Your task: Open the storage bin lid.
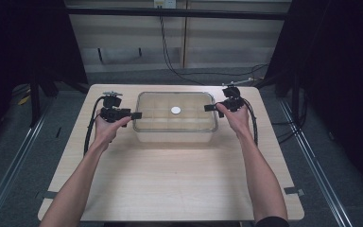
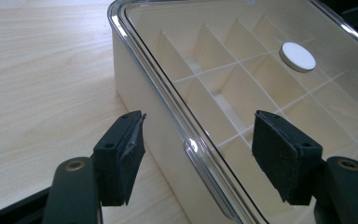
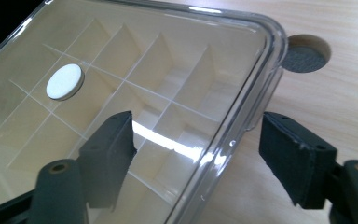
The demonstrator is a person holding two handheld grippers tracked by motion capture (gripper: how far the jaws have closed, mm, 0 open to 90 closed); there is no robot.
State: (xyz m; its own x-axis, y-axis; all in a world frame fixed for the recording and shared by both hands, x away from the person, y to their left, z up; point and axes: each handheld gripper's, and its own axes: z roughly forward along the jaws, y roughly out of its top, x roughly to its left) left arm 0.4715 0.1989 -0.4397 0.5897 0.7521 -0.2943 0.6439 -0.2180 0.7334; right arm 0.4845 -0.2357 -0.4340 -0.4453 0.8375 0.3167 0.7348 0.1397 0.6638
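Room: dark curtains close both sides; a pale panelled wall with hanging cables stands behind, and grey floor with metal rails flanks the table.

Table: light wood, rounded corners. Its near half is bare, leaving wide open room in front of the box; narrower strips of bare top lie to the left and right of the box and behind it. A round hole in the top lies just beside the box's corner in the right gripper view.

Box: clear plastic, rectangular, rounded corners, set at the far middle of the table. A clear lid with a raised rim covers it; white dividers split the inside into compartments. A white disc sits at the centre of the lid.

Forearms: both come in from the near edge and angle toward the box's two short sides.

Left gripper: held at the box's left edge. In the left gripper view its jaws stand wide apart, one outside the box wall and one over the lid, straddling the rim; the pads hold nothing, and whether they touch the rim cannot be told.

Right gripper: held at the box's right edge. In the right gripper view its jaws are likewise spread wide across the rim, one over the lid, one over the table, gripping nothing.
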